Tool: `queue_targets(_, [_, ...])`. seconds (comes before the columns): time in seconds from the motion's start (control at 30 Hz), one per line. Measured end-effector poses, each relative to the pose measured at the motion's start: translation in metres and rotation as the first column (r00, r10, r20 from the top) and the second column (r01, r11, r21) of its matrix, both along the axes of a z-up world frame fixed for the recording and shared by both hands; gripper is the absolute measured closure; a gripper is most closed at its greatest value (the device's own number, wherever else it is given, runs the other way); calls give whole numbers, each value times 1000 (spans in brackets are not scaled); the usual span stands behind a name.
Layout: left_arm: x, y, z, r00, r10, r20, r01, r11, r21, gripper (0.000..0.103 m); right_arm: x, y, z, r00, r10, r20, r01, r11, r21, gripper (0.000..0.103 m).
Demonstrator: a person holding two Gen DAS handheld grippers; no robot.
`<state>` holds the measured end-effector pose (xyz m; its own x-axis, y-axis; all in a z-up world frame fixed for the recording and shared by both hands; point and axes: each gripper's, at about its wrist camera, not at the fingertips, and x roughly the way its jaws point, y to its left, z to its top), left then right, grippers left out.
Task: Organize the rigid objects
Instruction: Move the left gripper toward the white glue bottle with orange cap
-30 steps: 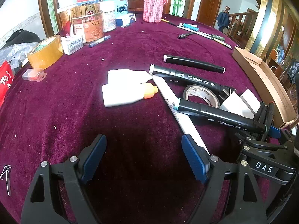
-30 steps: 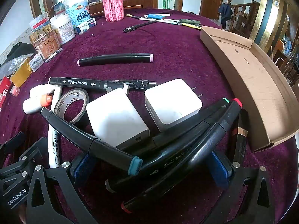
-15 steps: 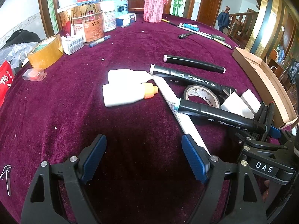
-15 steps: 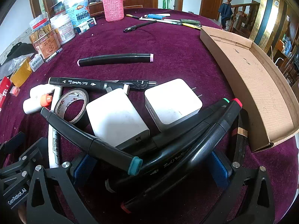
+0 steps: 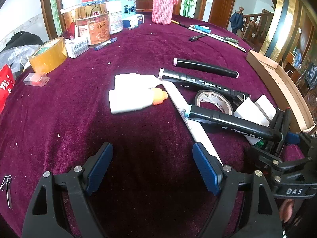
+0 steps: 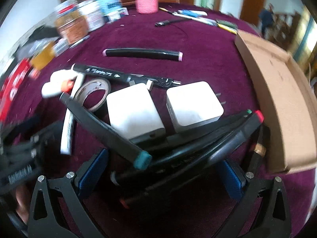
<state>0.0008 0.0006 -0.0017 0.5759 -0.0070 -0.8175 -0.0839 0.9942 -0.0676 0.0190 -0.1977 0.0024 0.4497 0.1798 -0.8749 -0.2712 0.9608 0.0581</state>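
My right gripper (image 6: 162, 174) is open, its blue pads standing either side of a loose bundle of black markers (image 6: 198, 150). A teal-capped marker (image 6: 111, 134) lies across the bundle. Behind them sit two white chargers (image 6: 134, 109) (image 6: 193, 101), a tape ring (image 6: 93, 95) and a pink-ended marker (image 6: 142, 53). The brown cardboard tray (image 6: 277, 91) lies to the right. My left gripper (image 5: 153, 166) is open above bare purple cloth. Ahead of it lie white glue bottles (image 5: 132, 101) and a white pen (image 5: 190, 117).
Jars and tins (image 5: 93, 29), a pink knitted cup (image 5: 162, 10), a brown tape roll (image 5: 48, 55) and a small barcode box (image 5: 78, 47) crowd the far left. More pens (image 5: 210, 34) lie at the back. A person stands by the far stairs.
The right wrist view is now blurred with motion; the scene in it has slid right and upward. The left gripper has not moved, and both stay open.
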Motion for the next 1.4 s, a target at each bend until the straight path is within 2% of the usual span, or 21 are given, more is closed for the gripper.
queue_targets(0.07, [0, 0, 0, 1000, 0, 1, 0, 1000, -3, 20, -8, -8, 7, 999, 20, 37, -22, 999, 35, 2])
queue_targets(0.17, [0, 1, 0, 1000, -1, 4, 1, 1000, -12, 20, -19, -23, 12, 999, 35, 26, -40, 982, 183, 2])
queue_targets(0.27, [-2, 2, 1, 1000, -6, 14, 7, 1000, -28, 20, -28, -19, 8, 995, 83, 52, -89, 987, 136, 2])
queue_targets(0.33, [-2, 5, 1, 1000, 4, 16, -3, 999, -40, 20, -31, -23, 9, 995, 87, 55, -96, 978, 183, 2])
queue_targets(0.47, [-2, 3, 1, 1000, 5, 11, -5, 1000, -17, 20, -33, -26, 18, 989, 82, 123, -100, 983, 154, 2])
queue_targets(0.6, [0, -8, -2, 1000, 6, -12, -5, 998, 68, 19, -33, -28, 16, 991, 80, 109, -100, 977, 189, 2])
queue_targets(0.73, [1, -5, -3, 1000, 12, -16, -11, 998, 67, 17, -36, -31, 18, 989, 81, 120, -106, 971, 216, 2])
queue_targets(0.83, [3, -4, -5, 999, 39, -27, -37, 996, 77, 8, -39, -29, 20, 985, 104, 140, -134, 966, 223, 2])
queue_targets(0.87, [4, -1, -6, 997, 61, -38, -58, 995, 77, 1, -40, -29, 21, 983, 112, 145, -143, 963, 228, 2])
queue_targets(0.9, [5, 1, -8, 996, 81, -47, -77, 995, 70, 0, -40, -29, 21, 982, 119, 147, -151, 961, 233, 2])
queue_targets(1.4, [4, -2, -8, 995, 84, -46, -81, 994, 74, 0, -38, -32, 20, 986, 103, 134, -133, 961, 242, 2])
